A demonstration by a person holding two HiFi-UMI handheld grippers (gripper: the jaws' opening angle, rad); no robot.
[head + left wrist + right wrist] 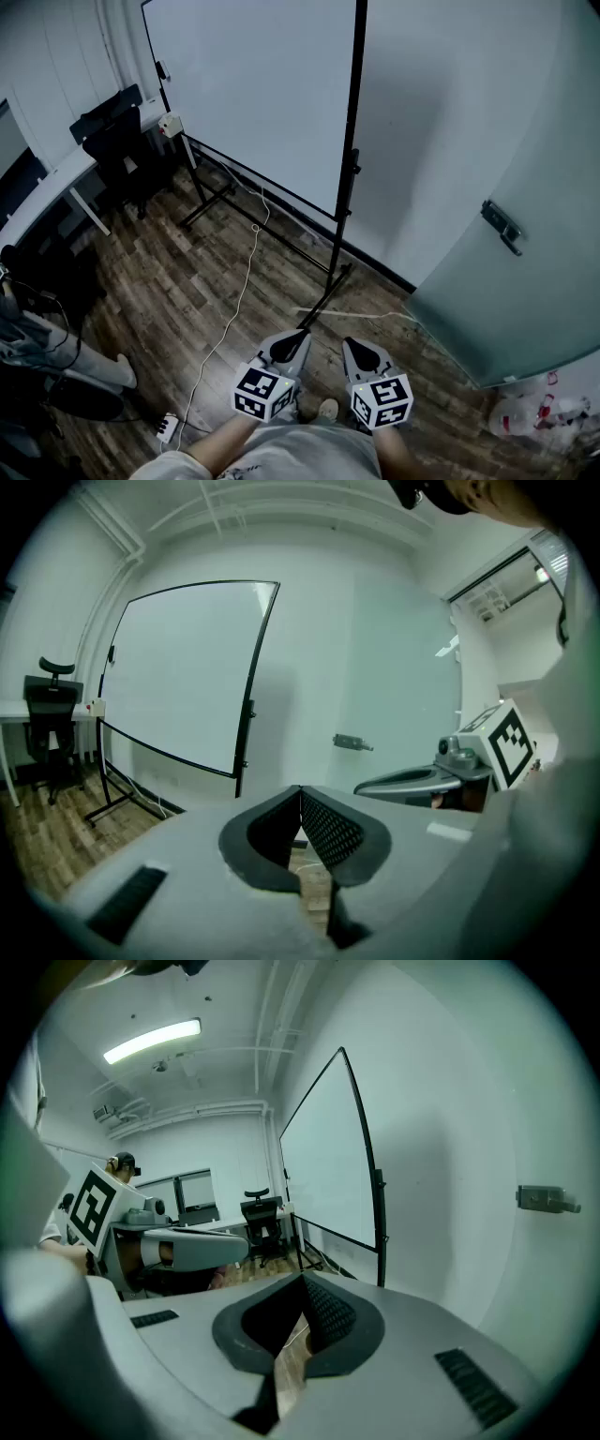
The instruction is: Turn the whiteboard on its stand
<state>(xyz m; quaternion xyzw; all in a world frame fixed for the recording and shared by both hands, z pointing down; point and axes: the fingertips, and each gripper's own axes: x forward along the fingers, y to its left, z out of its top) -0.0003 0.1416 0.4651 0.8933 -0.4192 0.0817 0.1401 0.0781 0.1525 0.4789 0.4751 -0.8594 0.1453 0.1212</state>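
Whiteboard untouched, both tools shut

Whiteboard [253, 84] sat on its black stand [352, 141] close to the white wall [422, 131], ahead of the person & well apart from both tools. Stand's near foot ran out over the wood floor [187, 281] toward the L tool [296, 337], but no contact. L tool was closed, pads meeting at the tips, nothing btwn them. R tool [354, 347] same: closed, empty. Both were side by side, low in front of the person, pointing fwd & a bit down toward the stand's foot. In the L tool's view the board was ahead-left w/ the R tool at the right edge. In the R tool's view the board showed nearly edge-on, w/ the L tool at left. White cable [239, 291] trailed across the floor from near the board to a power strip [169, 427]. Black chair [117, 141] stood at a desk [66, 178] left of the board. Door [525, 187] w/ a metal handle [502, 227] was on the right.
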